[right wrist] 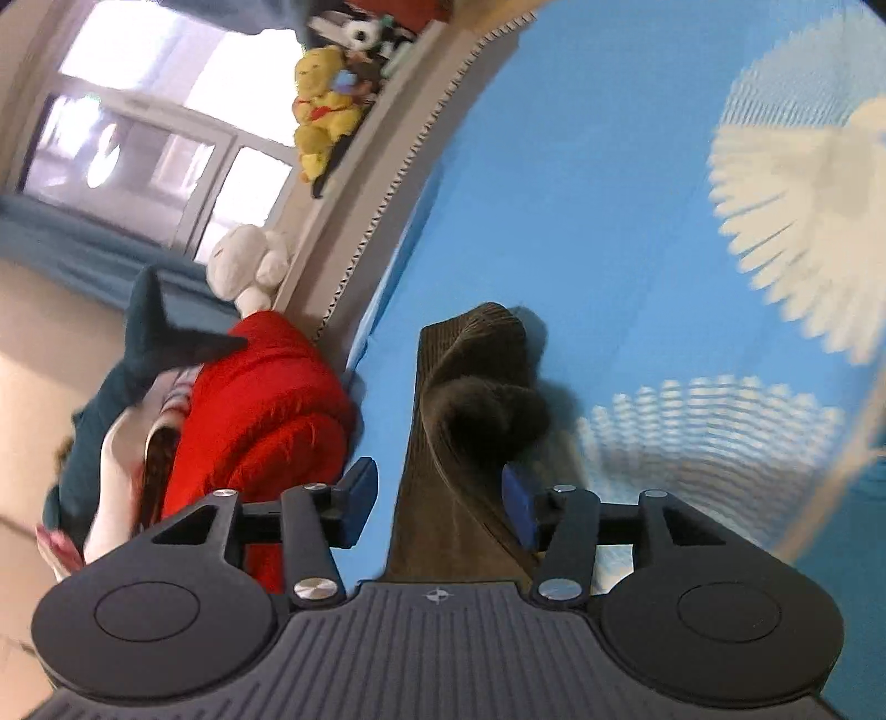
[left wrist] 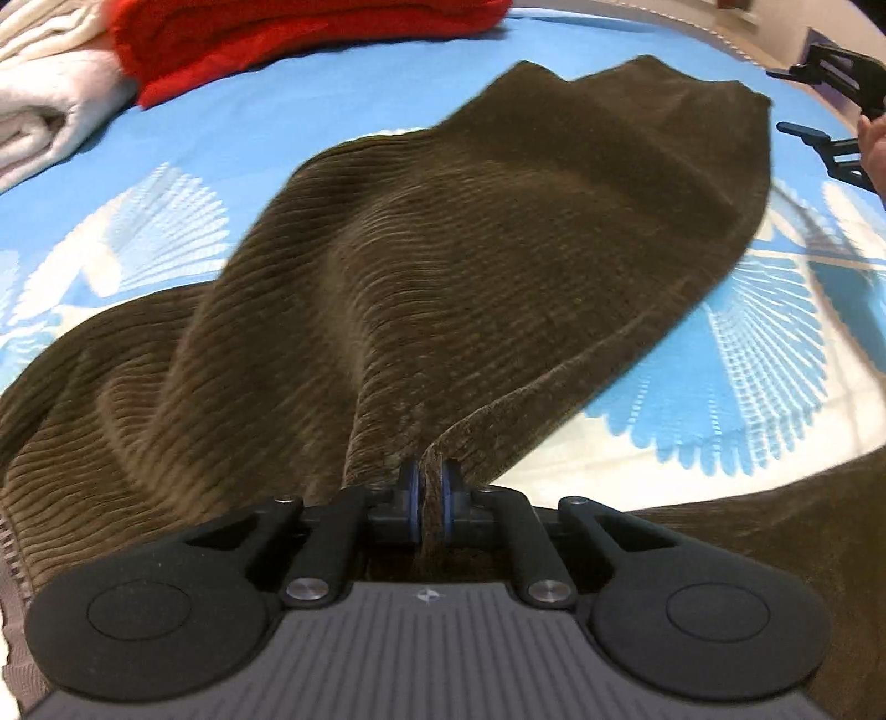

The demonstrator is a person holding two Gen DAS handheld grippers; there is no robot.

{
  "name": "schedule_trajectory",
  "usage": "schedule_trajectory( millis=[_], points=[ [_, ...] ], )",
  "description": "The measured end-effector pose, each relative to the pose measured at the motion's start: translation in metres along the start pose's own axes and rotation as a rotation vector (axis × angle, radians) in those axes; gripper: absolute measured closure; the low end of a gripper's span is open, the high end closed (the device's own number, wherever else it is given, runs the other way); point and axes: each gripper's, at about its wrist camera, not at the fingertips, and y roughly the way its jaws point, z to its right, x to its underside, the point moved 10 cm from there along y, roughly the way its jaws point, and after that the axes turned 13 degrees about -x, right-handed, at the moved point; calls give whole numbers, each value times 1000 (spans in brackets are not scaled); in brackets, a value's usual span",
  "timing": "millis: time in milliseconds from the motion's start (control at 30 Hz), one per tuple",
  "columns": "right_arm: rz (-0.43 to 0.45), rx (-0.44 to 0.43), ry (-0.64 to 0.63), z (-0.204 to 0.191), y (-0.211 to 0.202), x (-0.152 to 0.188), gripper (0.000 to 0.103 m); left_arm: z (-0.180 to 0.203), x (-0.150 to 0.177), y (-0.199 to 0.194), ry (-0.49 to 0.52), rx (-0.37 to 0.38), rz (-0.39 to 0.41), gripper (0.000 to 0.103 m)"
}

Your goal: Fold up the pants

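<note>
Corduroy pants (left wrist: 443, 249) pinched (L jaws), red blanket (left wrist: 288, 33) nearby, R jaws apart

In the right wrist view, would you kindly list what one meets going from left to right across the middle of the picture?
Dark teal plush → red folded cloth → left finger pad → brown corduroy pants → blue bedspread, with its white fan pattern furthest right.

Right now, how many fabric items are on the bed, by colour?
Brown: 1, pants
Red: 1, folded cloth
White: 1, folded cloth
Total: 3
</note>
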Motion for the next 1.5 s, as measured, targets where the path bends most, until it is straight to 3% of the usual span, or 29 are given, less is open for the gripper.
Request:
schedule_trajectory(
  millis=[167,267,333,367,400,500,567,667,800,867,933,967,1033,1100,1167,1233,1267,1300,1433,1500],
  points=[
    [-12,108,-32,12,43,2,49,1,0,2,-1,5,-8,95],
    [10,128,-28,14,54,-5,50,-4,-2,3,-15,-25,-20,95],
    [33,128,-24,12,55,-18,64,-5,-2,3,-17,-41,-23,95],
    [44,128,-21,10,55,-24,81,-4,-2,3,-14,-41,-24,95],
    [64,142,-47,4,52,-32,91,-3,-2,2,-10,-38,-24,95],
    [134,130,-198,-33,31,-51,92,4,-4,-3,-9,16,-10,95],
    [221,153,-276,-56,-5,-59,92,12,-3,-9,27,81,-8,95],
    [348,291,-446,-59,-82,-58,92,28,7,-17,134,142,2,95],
    [343,677,-411,44,-175,-48,92,34,16,-25,216,201,5,94],
    [311,756,-290,101,-209,-40,92,34,18,-29,244,223,11,93],
    [290,759,-213,135,-230,-36,92,34,21,-34,279,249,22,88],
    [286,722,-170,144,-234,-38,91,34,22,-37,294,259,24,83],
    [270,618,-104,149,-229,-42,88,35,25,-50,320,303,28,60],
    [303,579,-94,149,-233,-49,85,34,24,-69,324,373,51,51],
    [306,549,-55,158,-237,-50,77,18,19,-84,284,417,91,51],
    [312,540,-61,162,-236,-55,78,-15,6,-91,172,401,135,51],
    [303,553,-77,161,-232,-56,84,-34,-2,-88,100,379,145,51],
    [286,576,-107,157,-228,-55,91,-60,-9,-80,14,324,151,51],
    [305,615,-183,144,-238,-62,95,-155,-12,-42,-233,16,136,51],
    [329,641,-167,147,-248,-68,95,-187,-3,-25,-285,-81,86,51]
  ],
)
